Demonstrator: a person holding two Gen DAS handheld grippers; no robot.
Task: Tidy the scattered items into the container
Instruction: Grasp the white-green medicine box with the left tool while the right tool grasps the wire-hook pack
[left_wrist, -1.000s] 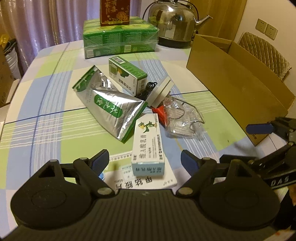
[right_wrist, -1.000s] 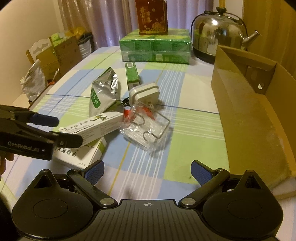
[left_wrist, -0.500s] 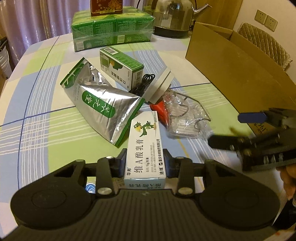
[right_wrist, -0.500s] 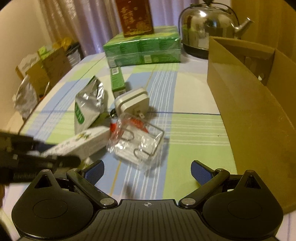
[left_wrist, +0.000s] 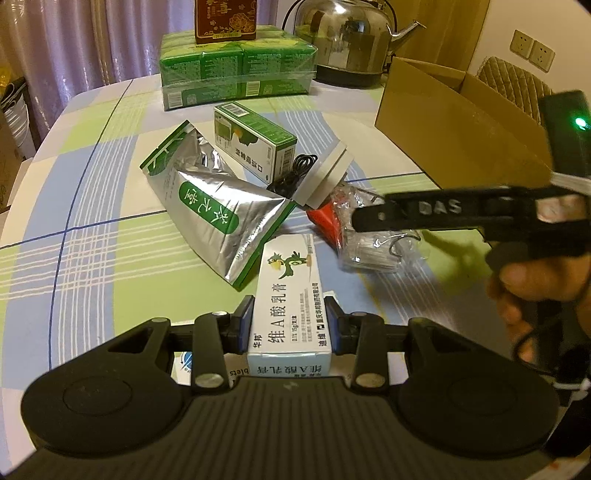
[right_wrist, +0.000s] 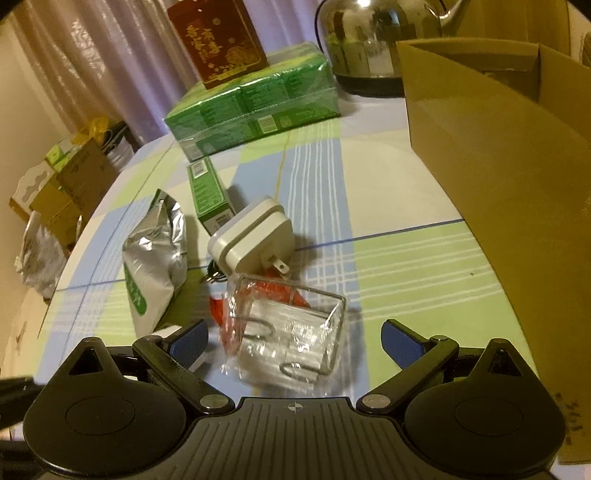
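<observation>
Left claw (left_wrist: 288, 325), wide apart around the white ointment box (left_wrist: 290, 295) a second ago, now has both pads clamped on the box's near end, low centre of the left view; box not yet clearly lifted off the bench (left_wrist: 92, 229). Right claw (right_wrist: 293, 338) has advanced: jaws apart, now straddling the clear plastic packet (right_wrist: 291, 336) at lower centre of its view, not gripping. Cardboard box (right_wrist: 498, 177) waits open at right. Judgement: first item secured, second grasp imminent; foil pouch (left_wrist: 214, 214) remains.
</observation>
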